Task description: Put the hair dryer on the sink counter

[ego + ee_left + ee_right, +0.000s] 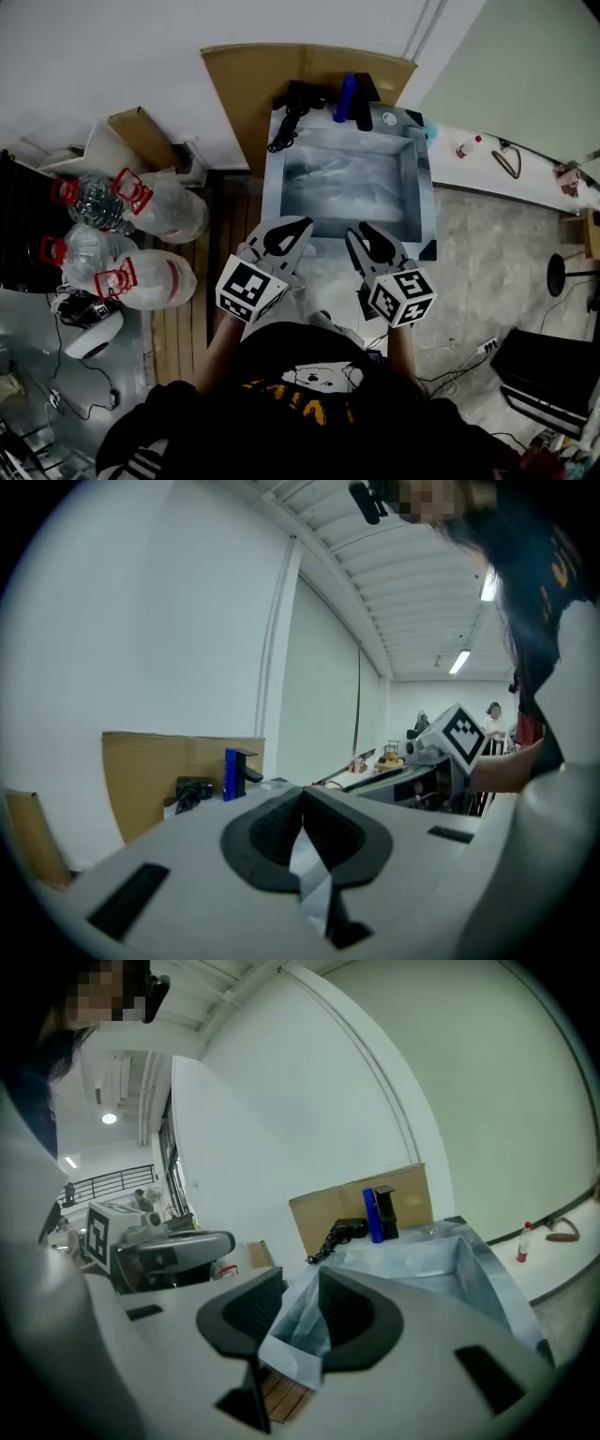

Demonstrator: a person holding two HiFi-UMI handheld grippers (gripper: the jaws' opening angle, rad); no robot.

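The left gripper (302, 794) is held with its jaws closed tip to tip, nothing caught between them. The right gripper (301, 1277) is held beside it with its jaws parted by a narrow gap, through which only the basin's near corner is seen (nothing is gripped). Both are poised side by side just before the front rim of the sink (419, 178), a pale grey rectangular basin. The hair dryer (302, 94), black, is found on the counter ledge (394, 120) at the sink's back left corner, well apart from both grippers, with its coiled cord (281, 131) trailing down the left edge. Just to its right a blue upright tube (345, 97) and a black block (364, 105) are set. A cardboard sheet (246, 89) is propped against the wall behind. On the floor to the left, clear water jugs (155, 211) with red handles are piled.
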